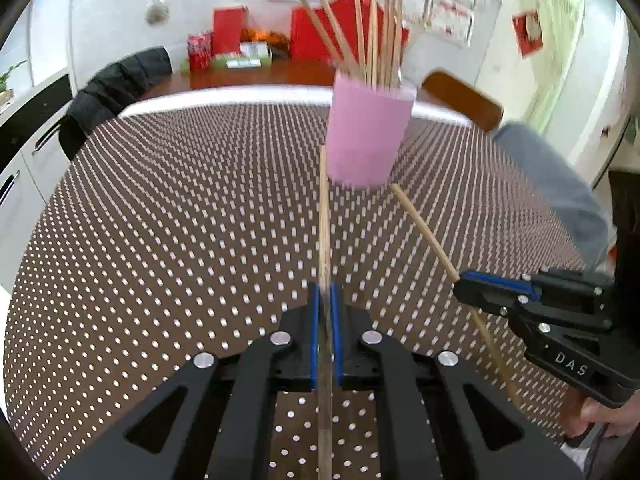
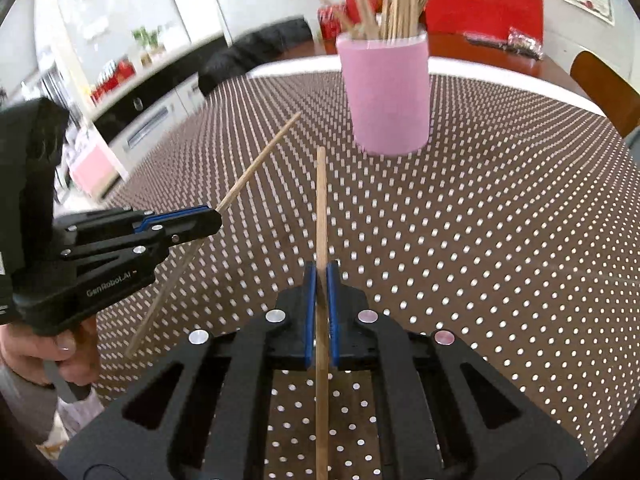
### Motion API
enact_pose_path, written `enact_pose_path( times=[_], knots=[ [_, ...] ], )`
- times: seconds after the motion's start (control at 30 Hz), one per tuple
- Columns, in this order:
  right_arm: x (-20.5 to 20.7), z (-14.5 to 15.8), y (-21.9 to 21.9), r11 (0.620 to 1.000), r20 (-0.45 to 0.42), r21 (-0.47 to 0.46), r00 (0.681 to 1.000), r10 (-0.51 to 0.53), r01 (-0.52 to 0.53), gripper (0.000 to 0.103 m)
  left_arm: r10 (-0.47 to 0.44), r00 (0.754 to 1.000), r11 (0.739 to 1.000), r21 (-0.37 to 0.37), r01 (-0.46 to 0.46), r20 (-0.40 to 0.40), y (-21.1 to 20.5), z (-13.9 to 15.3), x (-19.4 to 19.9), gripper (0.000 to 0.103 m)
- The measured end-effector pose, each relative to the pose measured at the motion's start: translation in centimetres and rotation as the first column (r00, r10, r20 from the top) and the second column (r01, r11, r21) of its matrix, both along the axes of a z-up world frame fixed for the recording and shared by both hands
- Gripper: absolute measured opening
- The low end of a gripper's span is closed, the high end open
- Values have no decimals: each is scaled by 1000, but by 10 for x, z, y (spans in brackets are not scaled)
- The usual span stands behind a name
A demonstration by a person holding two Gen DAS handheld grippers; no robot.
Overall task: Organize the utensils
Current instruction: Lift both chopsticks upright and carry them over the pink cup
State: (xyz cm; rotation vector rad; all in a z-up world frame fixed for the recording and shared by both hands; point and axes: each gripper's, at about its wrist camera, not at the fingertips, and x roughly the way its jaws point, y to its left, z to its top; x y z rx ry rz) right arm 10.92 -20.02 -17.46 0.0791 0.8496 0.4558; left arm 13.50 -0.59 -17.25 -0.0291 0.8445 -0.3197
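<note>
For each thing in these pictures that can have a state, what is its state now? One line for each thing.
Left gripper: shut on a chopstick.
Left chopstick: held, lifted off the tablecloth, pointing toward the cup.
Right gripper: shut on a chopstick.
Right chopstick: held, lifted, pointing toward the cup.
Pink cup: upright on the dotted tablecloth, holding many chopsticks.

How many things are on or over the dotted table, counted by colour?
Pink: 1, the cup holding a bunch of wooden chopsticks, too blurred to count.
Wood-coloured, outside the cup: 2, one chopstick shut in the left tool and one chopstick shut in the right tool.
Black with blue pads: 2, the tools.
Total: 5, leaving out the bunch in the cup.
</note>
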Motion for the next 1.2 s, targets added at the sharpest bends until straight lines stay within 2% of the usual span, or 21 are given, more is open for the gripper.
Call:
enact_pose_path(
  times=[0.07, 0.2, 0.37, 0.53, 0.77, 0.87, 1.03, 1.2],
  knots=[
    [-3, 9, -10, 998, 30, 58, 999, -11, 10, 6, 12, 999, 999, -30, -11, 33, 3, 10, -3, 6],
    [-7, 28, -17, 995, 95, 96, 995, -39, 30, 6, 26, 994, 997, -72, -18, 107, 1, 33, -11, 6],
    [-6, 52, -24, 989, 159, 140, 985, -63, 41, 6, 19, 985, 997, -77, -6, 170, -6, 56, 2, 6],
    [3, 79, -33, 981, 233, 184, 967, -99, 56, 6, 13, 966, 996, -89, 10, 259, -10, 89, 9, 6],
    [32, 140, -35, 967, 387, 244, 908, -162, 69, 6, 22, 904, 986, -157, 51, 427, -15, 146, 23, 6],
    [45, 159, -37, 965, 434, 255, 883, -176, 67, 6, 26, 864, 973, -211, 93, 502, -18, 171, 39, 6],
    [71, 186, -34, 960, 488, 272, 851, -196, 65, 6, 49, 816, 957, -260, 126, 576, -30, 192, 68, 6],
    [102, 197, -32, 953, 518, 292, 825, -228, 80, 6, 75, 775, 941, -301, 153, 627, -42, 196, 96, 6]
  ],
)
